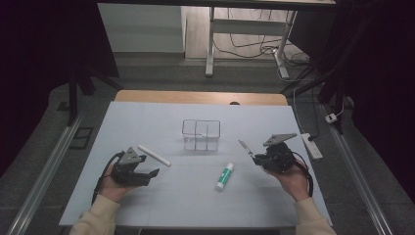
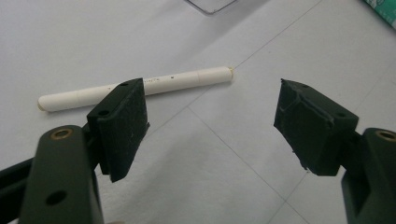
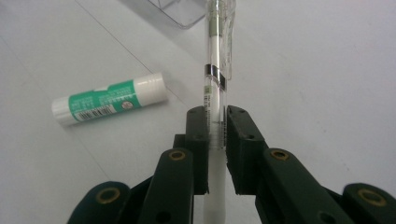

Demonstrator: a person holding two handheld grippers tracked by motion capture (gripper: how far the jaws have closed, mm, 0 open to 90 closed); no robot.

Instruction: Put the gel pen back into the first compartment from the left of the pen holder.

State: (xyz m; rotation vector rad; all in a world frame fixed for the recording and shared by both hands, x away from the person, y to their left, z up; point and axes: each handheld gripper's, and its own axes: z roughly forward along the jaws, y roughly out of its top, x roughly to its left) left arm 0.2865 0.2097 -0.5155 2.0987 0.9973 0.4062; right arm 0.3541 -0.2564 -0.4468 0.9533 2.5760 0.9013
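Note:
My right gripper (image 3: 216, 128) is shut on a clear-barrelled pen (image 3: 216, 74), which sticks forward from between the pads. From above, that gripper (image 1: 258, 159) hovers at the table's right with the pen (image 1: 246, 148) pointing toward a clear plastic organiser box (image 1: 201, 134). A green and white glue stick (image 1: 224, 176) lies on the table left of it, and it also lies at the left in the right gripper view (image 3: 110, 103). My left gripper (image 1: 149, 169) stands open at the left. A white marker (image 2: 140, 87) lies just beyond its fingers.
The white table top (image 1: 147, 205) has free room at the front. A wooden strip (image 1: 200, 97) runs along its far edge. Beyond it stand desk legs and cables on the floor, and a white power strip (image 1: 311, 146) lies off the right edge.

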